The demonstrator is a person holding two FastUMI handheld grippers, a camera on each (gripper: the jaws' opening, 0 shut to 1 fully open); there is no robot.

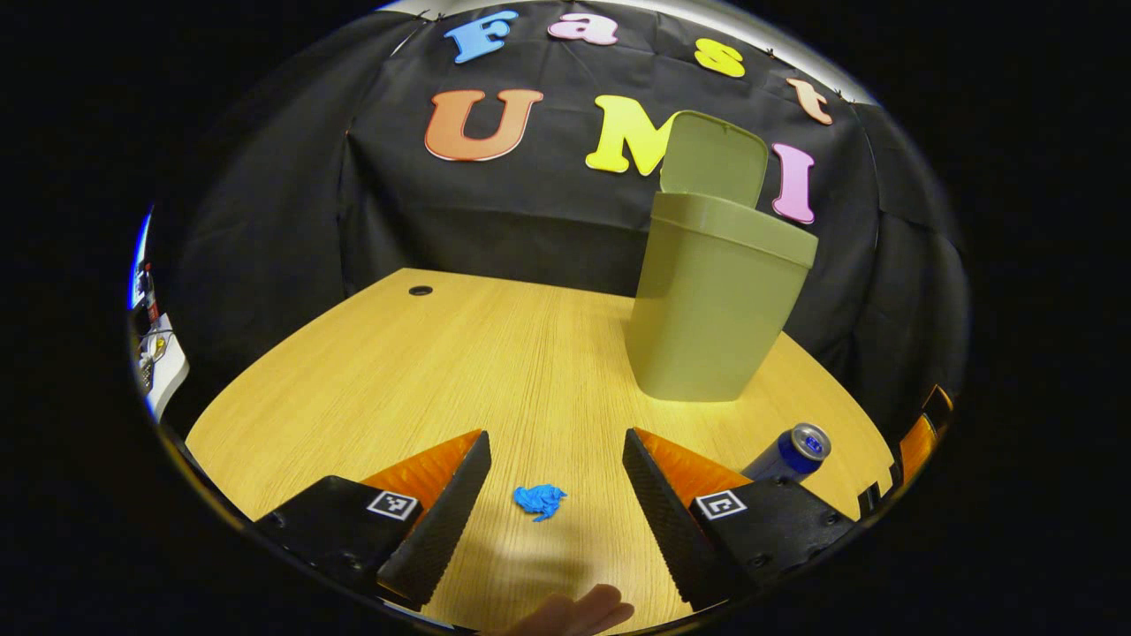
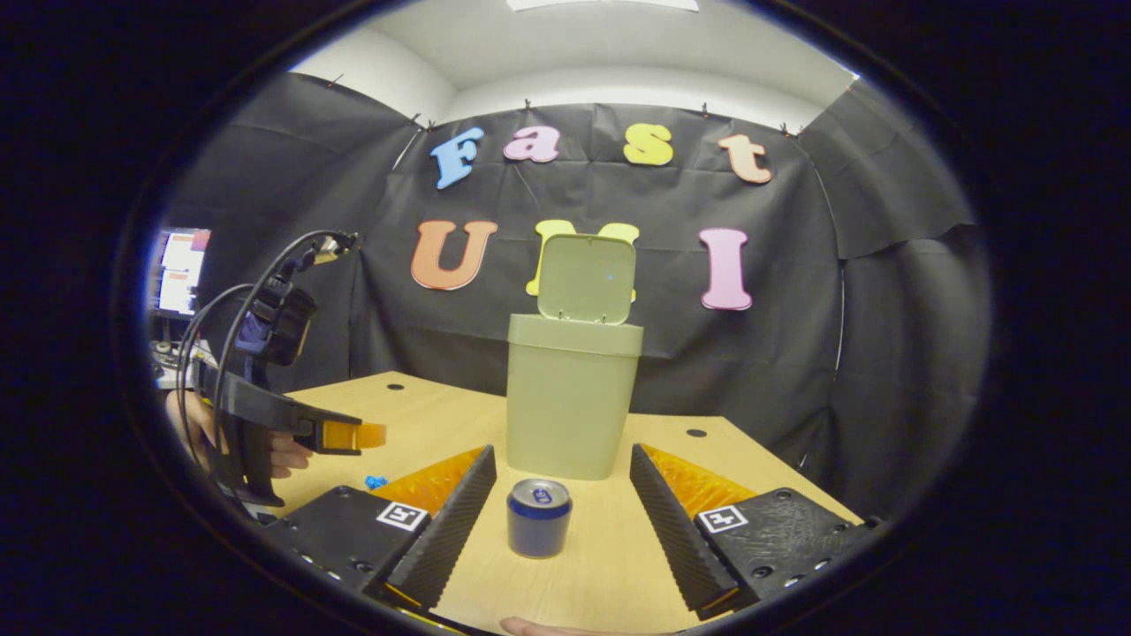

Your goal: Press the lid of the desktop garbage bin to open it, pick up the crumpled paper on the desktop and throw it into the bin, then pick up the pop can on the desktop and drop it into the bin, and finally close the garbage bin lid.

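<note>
Left gripper view: left gripper [image 1: 557, 481] spread wide, holding nothing, above wooden desk [image 1: 424, 371]. Crumpled blue paper [image 1: 540, 501] lies on desk between its fingers, touching neither. Green bin [image 1: 716, 309] upright farther back to right, lid [image 1: 714, 160] raised. Pop can [image 1: 789, 454] near right finger.

Right gripper view: right gripper [image 2: 562, 481] splayed, empty. Pop can [image 2: 539, 518] stands upright between fingers, untouched; bin [image 2: 570, 397] just behind it, lid [image 2: 587, 278] up. Left gripper [image 2: 353, 435] at left, hand-held, above paper [image 2: 376, 482].

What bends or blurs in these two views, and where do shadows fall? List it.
Left gripper view: fisheye bows the desk edge and tilts the bin; soft shadow lies near the crumpled paper. Right gripper view: bin upright, can sharp, wall corners curve.
</note>
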